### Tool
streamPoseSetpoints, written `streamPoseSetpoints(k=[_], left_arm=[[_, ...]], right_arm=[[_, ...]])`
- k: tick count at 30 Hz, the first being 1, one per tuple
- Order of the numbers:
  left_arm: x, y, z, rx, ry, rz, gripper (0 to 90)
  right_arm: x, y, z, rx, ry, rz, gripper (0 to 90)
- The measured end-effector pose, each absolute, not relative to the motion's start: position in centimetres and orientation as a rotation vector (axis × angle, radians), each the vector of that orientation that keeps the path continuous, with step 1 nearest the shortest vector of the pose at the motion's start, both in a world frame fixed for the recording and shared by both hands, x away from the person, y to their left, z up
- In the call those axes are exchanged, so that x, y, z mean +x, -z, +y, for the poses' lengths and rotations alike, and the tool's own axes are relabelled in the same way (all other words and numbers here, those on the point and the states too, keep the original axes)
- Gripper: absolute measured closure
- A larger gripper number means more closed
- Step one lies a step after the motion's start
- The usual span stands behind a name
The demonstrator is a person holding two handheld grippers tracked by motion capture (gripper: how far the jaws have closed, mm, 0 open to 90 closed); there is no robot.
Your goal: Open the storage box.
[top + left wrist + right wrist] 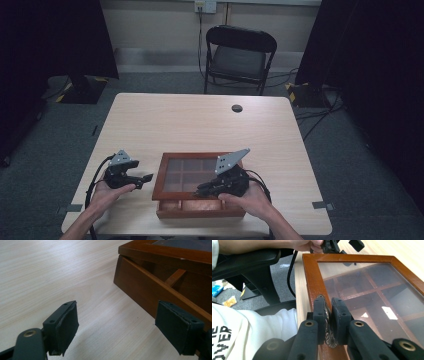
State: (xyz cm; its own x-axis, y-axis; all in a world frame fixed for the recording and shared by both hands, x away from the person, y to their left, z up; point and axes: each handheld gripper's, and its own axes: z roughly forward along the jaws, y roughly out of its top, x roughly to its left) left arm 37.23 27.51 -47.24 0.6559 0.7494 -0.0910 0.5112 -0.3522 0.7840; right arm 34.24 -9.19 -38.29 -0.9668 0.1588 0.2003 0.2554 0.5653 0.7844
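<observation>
Right gripper view has your right gripper (328, 315) pinching the lid's metal clasp (327, 322), lid (312, 272) barely cracked, left gripper (120, 327) spread beside the box (140, 287).

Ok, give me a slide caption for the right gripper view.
Right claw shut on the metal clasp of the wooden box's glass-paned lid, lifting its front edge.

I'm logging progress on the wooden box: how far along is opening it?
Done: the right tool is shut on the metal clasp at the front edge of the glass-paned lid, and the lid is raised a little off the wooden box, leaving a gap. In hand: lifting the lid. Left: swinging it fully open; the left tool waits open beside the box.
</observation>
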Motion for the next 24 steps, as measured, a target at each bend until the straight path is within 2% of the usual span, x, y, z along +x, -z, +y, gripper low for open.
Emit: streamPoseSetpoints(k=[24], left_arm=[[36.3, 46.2, 25.4, 1.994, -0.339, 0.862, 18.1]], right_arm=[[34.9, 37.0, -9.1, -0.356, 1.371, -2.683, 82.6]])
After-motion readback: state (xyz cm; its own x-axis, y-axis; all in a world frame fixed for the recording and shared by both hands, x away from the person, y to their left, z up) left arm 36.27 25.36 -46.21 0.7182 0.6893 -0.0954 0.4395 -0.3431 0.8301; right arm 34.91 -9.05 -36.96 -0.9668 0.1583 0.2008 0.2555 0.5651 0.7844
